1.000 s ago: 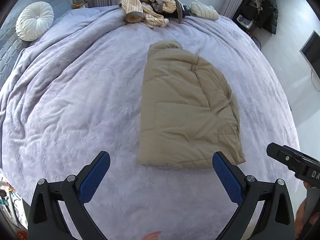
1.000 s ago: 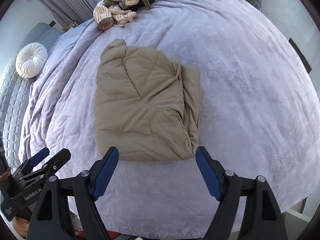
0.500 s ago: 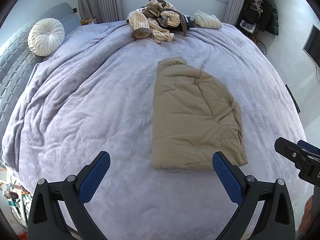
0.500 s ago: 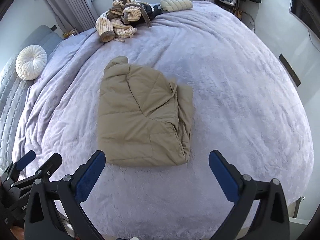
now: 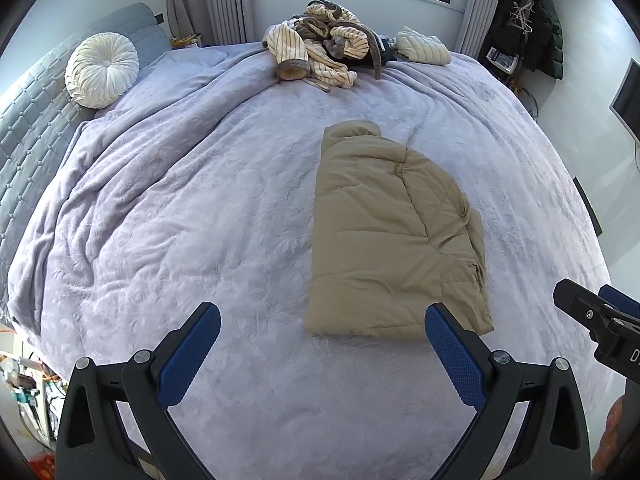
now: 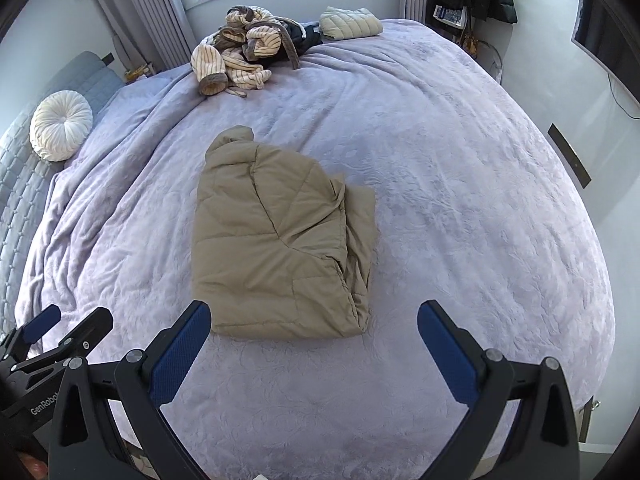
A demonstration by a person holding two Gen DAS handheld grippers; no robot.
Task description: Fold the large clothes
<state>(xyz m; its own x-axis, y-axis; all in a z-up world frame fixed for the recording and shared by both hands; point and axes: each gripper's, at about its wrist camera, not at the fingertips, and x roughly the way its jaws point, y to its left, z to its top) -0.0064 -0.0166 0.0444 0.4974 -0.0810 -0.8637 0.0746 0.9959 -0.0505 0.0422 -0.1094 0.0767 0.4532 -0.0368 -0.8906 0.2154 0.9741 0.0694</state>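
Note:
A tan puffer jacket (image 5: 390,236) lies folded into a compact rectangle on the lavender bedspread (image 5: 208,208), collar at the far end. It also shows in the right wrist view (image 6: 280,240). My left gripper (image 5: 320,344) is open and empty, held above the bed's near edge, short of the jacket's hem. My right gripper (image 6: 314,340) is open wide and empty, also back from the hem. Each gripper shows at the edge of the other's view: the right one (image 5: 600,320), the left one (image 6: 52,340).
A heap of striped and dark clothes (image 5: 320,52) and a folded cream quilted garment (image 5: 424,46) lie at the bed's far end. A round white cushion (image 5: 102,70) leans on the grey headboard at left. A coat rack (image 5: 532,20) and wall TV (image 5: 628,100) are at right.
Both grippers have pulled back and risen away from the folded jacket, so more of the room shows. The right gripper's jaws have opened wider. The jacket has not moved.

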